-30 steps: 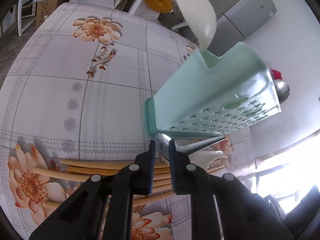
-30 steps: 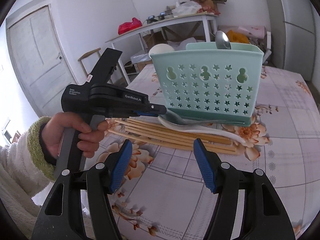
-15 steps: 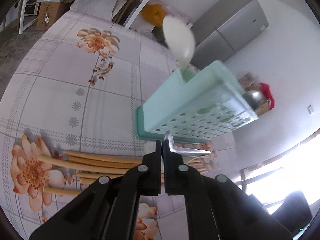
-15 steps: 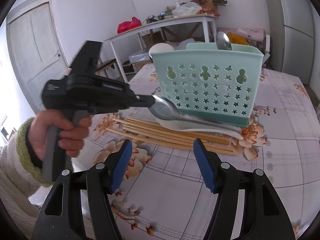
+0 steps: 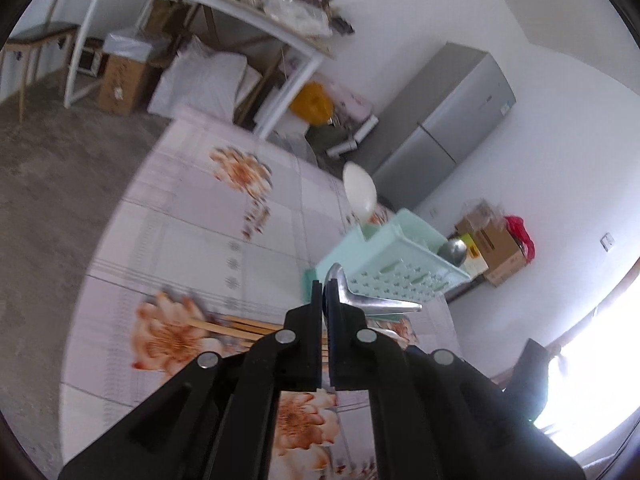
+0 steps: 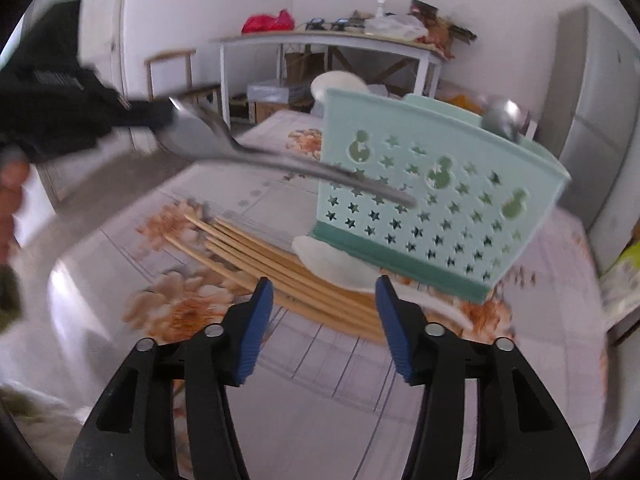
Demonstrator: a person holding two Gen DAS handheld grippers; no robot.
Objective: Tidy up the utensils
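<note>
Floral tablecloth on the table (image 6: 328, 384), with a messy white desk and a grey fridge in the background. Left hand-held gripper (image 5: 323, 292) is clamped tight on the bowl end of a metal spoon (image 6: 224, 148), held up in the air with the handle sticking out in front of the mint green utensil caddy (image 6: 436, 200). Right hand-held gripper (image 6: 324, 320) has nothing between its blue pads and its jaws are closing. Bamboo chopsticks (image 6: 272, 264) and a white spoon (image 6: 332, 268) lie on the cloth at the caddy's base, just ahead of it.
</note>
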